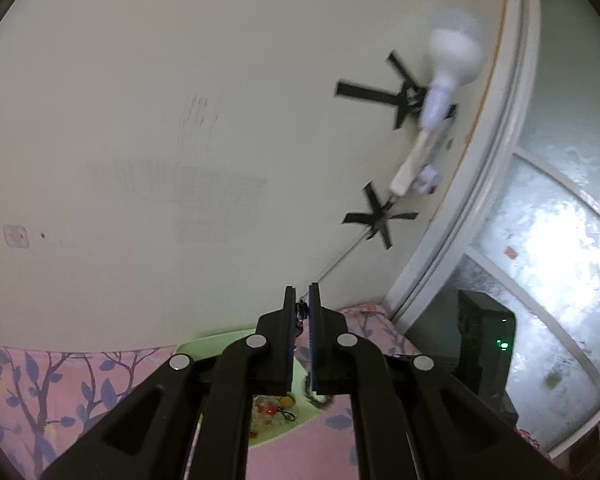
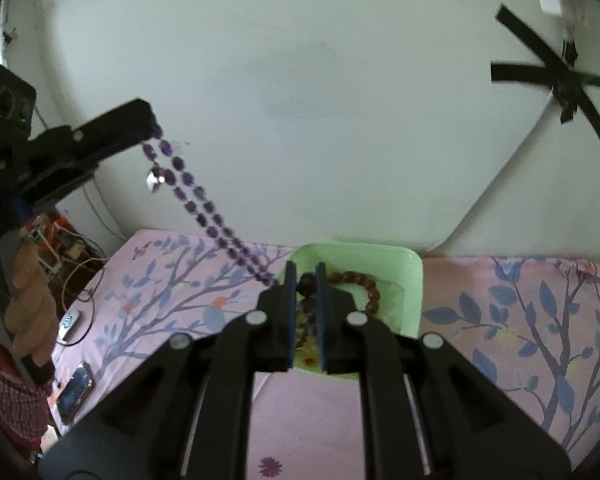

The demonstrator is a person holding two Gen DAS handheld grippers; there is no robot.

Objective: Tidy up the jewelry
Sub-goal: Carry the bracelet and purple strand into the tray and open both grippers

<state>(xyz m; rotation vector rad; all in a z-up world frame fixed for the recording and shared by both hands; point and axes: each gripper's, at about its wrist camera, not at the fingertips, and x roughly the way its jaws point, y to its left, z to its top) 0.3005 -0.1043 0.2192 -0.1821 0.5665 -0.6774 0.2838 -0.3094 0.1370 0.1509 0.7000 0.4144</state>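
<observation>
The left gripper (image 2: pixel 154 128), up and left of the green tray (image 2: pixel 414 280), pinches one end of a purple bead necklace (image 2: pixel 204 200), which slopes down to the right gripper (image 2: pixel 305 280), whose pads clamp its other end. Both hang above the tray, where a brown bead bracelet (image 2: pixel 364 284) lies on the pink floral sheet (image 2: pixel 500 320).

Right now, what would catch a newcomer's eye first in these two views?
The purple bead strand, stretched in mid-air from the left gripper at upper left down to the right gripper over the green tray. Next, brown beads curl in that tray on the pink floral cloth. Black tape crosses mark the wall.
</observation>
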